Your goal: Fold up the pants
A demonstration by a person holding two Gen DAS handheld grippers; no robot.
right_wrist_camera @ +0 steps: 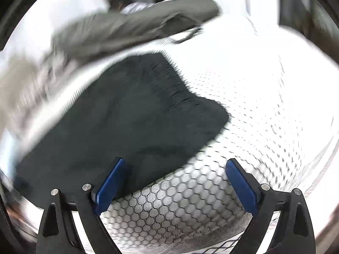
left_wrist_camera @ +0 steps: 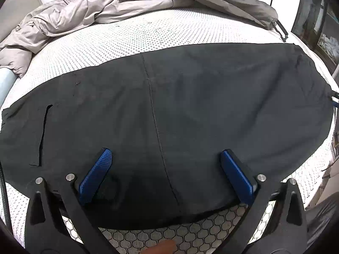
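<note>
Dark pants [left_wrist_camera: 169,110] lie folded flat on a white mattress with a honeycomb pattern [left_wrist_camera: 127,40]. A seam runs down their middle and a pocket slit shows at the left. My left gripper [left_wrist_camera: 166,156] is open, its blue fingers [left_wrist_camera: 95,175] just above the near part of the pants, holding nothing. In the blurred right wrist view the pants [right_wrist_camera: 118,122] fill the left and centre. My right gripper [right_wrist_camera: 174,165] is open and empty over the pants' near right edge and the mattress [right_wrist_camera: 264,105].
A crumpled beige garment [left_wrist_camera: 70,14] and a grey-green garment with a strap [left_wrist_camera: 233,2] lie at the far side of the mattress; the grey-green one also shows in the right wrist view [right_wrist_camera: 131,27]. Shelves or frames stand beyond the right edge [left_wrist_camera: 317,25].
</note>
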